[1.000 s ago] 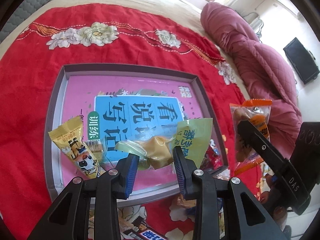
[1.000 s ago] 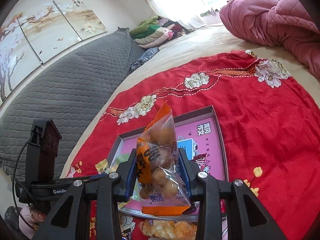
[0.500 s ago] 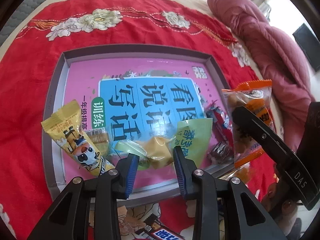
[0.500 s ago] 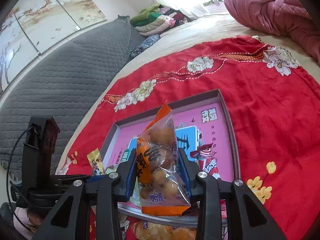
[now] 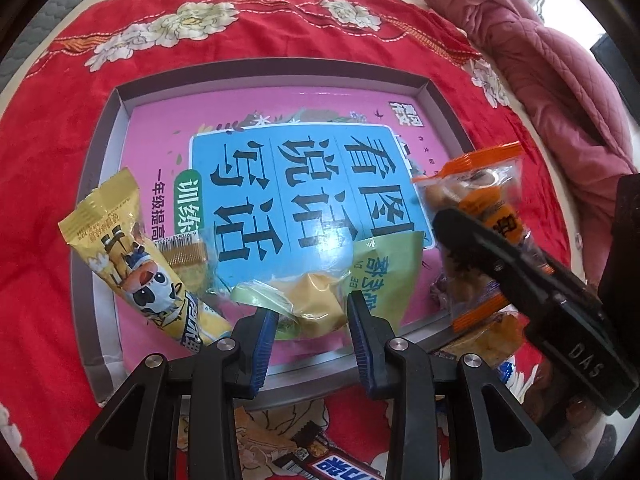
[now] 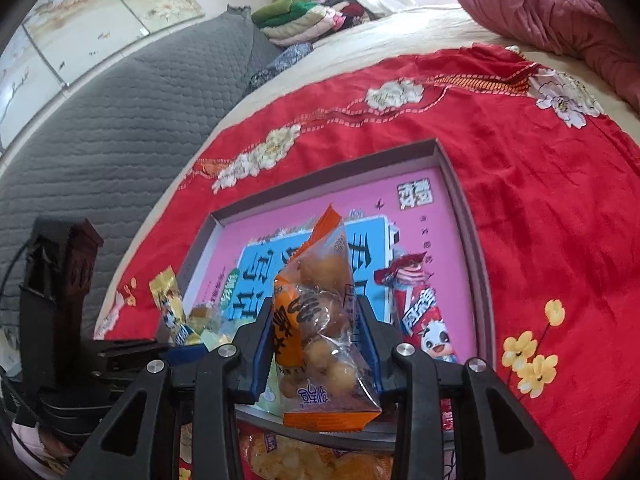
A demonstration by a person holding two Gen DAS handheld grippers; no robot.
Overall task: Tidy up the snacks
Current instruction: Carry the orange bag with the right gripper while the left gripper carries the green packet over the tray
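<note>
Holding two light packets at once, I treat both as soft, crinkly film that slips and folds easily. My left gripper (image 5: 310,322) is closed narrowly on a green-and-clear pastry packet (image 5: 320,292); the blue pads (image 5: 264,336) pinch its near end, low in the middle of the left wrist frame, and the rest fans away from me over the shallow tray (image 5: 100,184). The pastry inside looks crumbly, so I judge the flat sealed film beside it to be the safer place to pinch, not the filling. My right gripper (image 6: 316,344) is clamped on an orange-edged clear bag of round golden snacks (image 6: 316,320), which stands upright between the jaws at lower centre of the right wrist frame, its top seal pointing up and its bottom seal hanging below the pads. That bag bulges and would probably slide if squeezed loosely; a hold across its middle, as now, seems sound. Both packets hang over the near edge of the tray, whose floor is a pink and blue printed book cover (image 5: 320,184). Already in the tray lie a yellow cartoon-cow stick pack (image 5: 136,264) at left and a red cartoon pack (image 6: 420,312) at right. A chocolate bar (image 5: 332,462) lies on the red cloth (image 5: 48,280) below, outside the tray.
</note>
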